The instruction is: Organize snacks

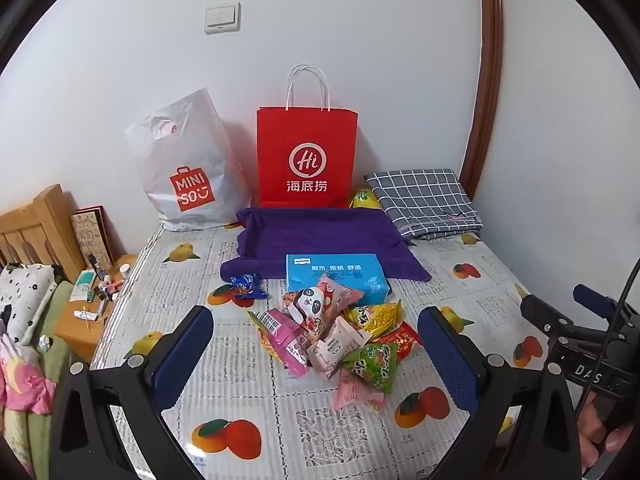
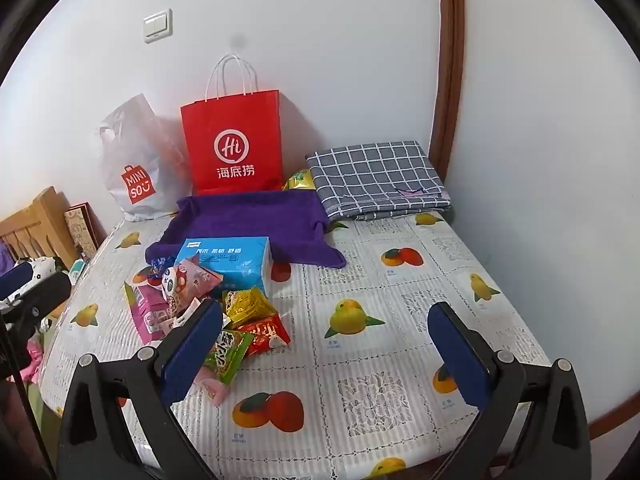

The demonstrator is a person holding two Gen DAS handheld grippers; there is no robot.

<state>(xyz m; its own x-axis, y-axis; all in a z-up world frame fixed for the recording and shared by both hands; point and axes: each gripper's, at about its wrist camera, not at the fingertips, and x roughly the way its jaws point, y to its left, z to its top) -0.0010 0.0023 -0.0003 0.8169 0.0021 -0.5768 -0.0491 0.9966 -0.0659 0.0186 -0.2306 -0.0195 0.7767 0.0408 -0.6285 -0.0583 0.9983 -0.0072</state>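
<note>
A heap of snack packets [image 1: 336, 336] lies on the fruit-print tablecloth [image 1: 320, 432]: pink, yellow, red and green wrappers with a panda-print packet [image 1: 310, 304] on top. A blue wrapped snack [image 1: 246, 285] lies apart to the left. My left gripper [image 1: 316, 354] stands open in the air, the heap showing between its fingers. My right gripper [image 2: 326, 348] is open too, right of the heap [image 2: 224, 320], with its left finger [image 2: 192, 352] in front of the green packet [image 2: 228, 354]. Behind the heap are a blue tissue pack [image 1: 336, 276] and a purple cloth tray [image 1: 320, 236].
A red paper bag [image 1: 306, 158] and a grey Miniso plastic bag [image 1: 188, 168] lean on the wall at the back. A folded checked cloth [image 1: 424, 200] lies at the back right. A cluttered nightstand [image 1: 92, 300] and a bed stand to the left. The right gripper [image 1: 580, 320] shows at the right edge.
</note>
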